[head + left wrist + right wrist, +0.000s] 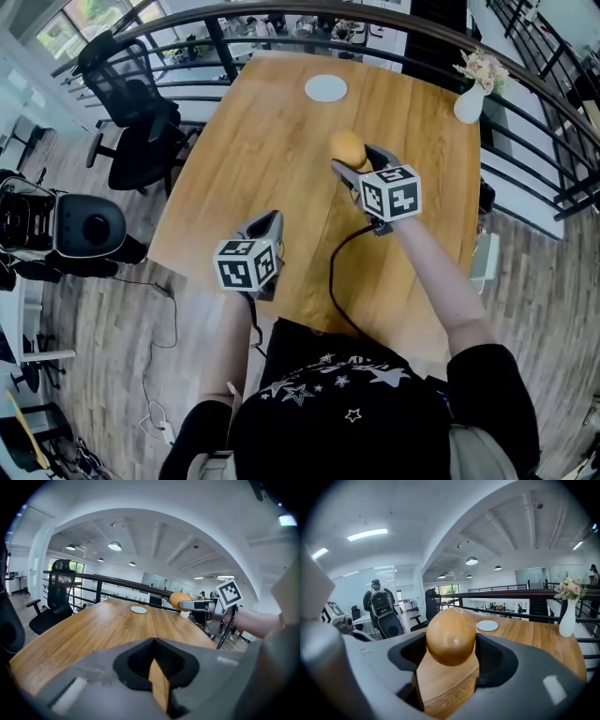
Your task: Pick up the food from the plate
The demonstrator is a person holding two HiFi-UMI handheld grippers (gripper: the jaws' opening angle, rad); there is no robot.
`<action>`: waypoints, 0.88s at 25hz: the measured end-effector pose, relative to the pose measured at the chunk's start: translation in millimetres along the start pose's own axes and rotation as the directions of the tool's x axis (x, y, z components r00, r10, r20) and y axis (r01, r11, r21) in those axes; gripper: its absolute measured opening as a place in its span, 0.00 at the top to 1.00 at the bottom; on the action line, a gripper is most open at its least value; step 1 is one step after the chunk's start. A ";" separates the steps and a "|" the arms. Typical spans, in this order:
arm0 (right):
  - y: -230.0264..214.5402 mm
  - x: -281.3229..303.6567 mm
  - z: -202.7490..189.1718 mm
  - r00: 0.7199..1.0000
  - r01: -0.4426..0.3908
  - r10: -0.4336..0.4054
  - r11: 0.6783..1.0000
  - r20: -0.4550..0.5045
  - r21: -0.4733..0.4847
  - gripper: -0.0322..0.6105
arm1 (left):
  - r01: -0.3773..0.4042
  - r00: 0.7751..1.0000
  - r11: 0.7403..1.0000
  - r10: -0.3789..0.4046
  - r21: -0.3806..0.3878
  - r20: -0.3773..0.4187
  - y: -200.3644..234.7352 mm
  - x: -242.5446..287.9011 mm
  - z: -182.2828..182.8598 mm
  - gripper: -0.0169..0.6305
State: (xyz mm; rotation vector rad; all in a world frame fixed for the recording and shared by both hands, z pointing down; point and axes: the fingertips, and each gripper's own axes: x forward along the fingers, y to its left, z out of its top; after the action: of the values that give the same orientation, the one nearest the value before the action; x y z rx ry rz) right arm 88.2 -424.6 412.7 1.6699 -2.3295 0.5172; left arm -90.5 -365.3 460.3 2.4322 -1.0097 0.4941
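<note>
Right gripper point(355, 160), clasping food point(451, 637), glossy golden-brown ovoid

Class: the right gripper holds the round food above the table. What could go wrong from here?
1. The round food is smooth and pinched only at its sides by the right gripper, so it may slip and fall to the table.
2. The vase stands near the table's far corner, beyond that gripper; a swing that way could topple it.
</note>
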 end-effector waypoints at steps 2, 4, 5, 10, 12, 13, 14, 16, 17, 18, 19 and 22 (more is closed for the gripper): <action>6.6 -21.8 3.9 1.000 -0.010 0.010 1.000 0.026 0.007 0.44 | 0.002 1.000 1.000 -0.002 0.006 0.004 -15.4 -17.1 -6.0 0.97; 13.7 -37.9 3.9 0.999 -0.018 0.018 1.000 0.050 0.007 0.44 | 0.005 1.000 1.000 -0.005 0.009 0.000 -25.6 -30.7 -16.8 0.97; 18.7 -42.6 0.5 0.998 -0.022 0.022 1.000 0.060 0.005 0.44 | 0.007 1.000 1.000 -0.007 0.008 -0.002 -27.0 -36.5 -25.0 0.97; 47.2 -66.4 -30.1 0.997 -0.027 0.027 1.000 0.077 0.004 0.44 | 0.003 1.000 1.000 -0.003 -0.007 0.005 -28.3 -70.3 -70.5 0.97; 55.4 -80.9 -37.2 0.997 -0.029 0.028 0.999 0.078 0.014 0.44 | -0.005 1.000 1.000 0.005 -0.001 0.010 -33.8 -87.5 -79.9 0.97; 60.5 -88.6 -40.1 0.996 -0.031 0.030 0.999 0.081 0.019 0.44 | -0.009 1.000 1.000 0.009 0.004 0.013 -36.5 -97.3 -84.1 0.97; 66.1 -96.3 -43.4 0.996 -0.032 0.031 0.999 0.084 0.022 0.44 | -0.015 1.000 1.000 0.015 0.005 0.014 -38.4 -107.0 -89.1 0.97; 77.4 -111.4 -52.3 0.996 -0.030 0.028 0.999 0.086 0.023 0.44 | -0.029 1.000 1.000 0.029 -0.009 0.012 -41.2 -125.1 -101.5 0.97; 83.1 -119.1 -57.5 0.996 -0.030 0.028 0.999 0.085 0.023 0.44 | -0.033 0.999 0.999 0.034 -0.021 0.010 -43.7 -133.3 -108.3 0.97; 88.6 -126.4 -62.2 0.996 -0.031 0.029 0.999 0.083 0.025 0.44 | -0.036 0.999 0.999 0.036 -0.030 0.010 -46.7 -140.9 -114.3 0.97; 93.8 -132.8 -65.5 0.996 -0.033 0.031 0.999 0.084 0.026 0.44 | -0.038 0.999 0.999 0.038 -0.032 0.013 -49.8 -147.7 -118.7 0.97; 108.8 -148.8 -71.1 0.995 -0.038 0.035 0.999 0.097 0.032 0.44 | -0.040 0.999 0.999 0.040 -0.025 0.023 -59.3 -165.2 -128.0 0.97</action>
State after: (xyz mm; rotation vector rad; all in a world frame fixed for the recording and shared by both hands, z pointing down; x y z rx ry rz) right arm 32.2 -235.3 404.2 1.7062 -2.4367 0.4965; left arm -176.4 -166.0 470.3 2.4053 -1.0699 0.4652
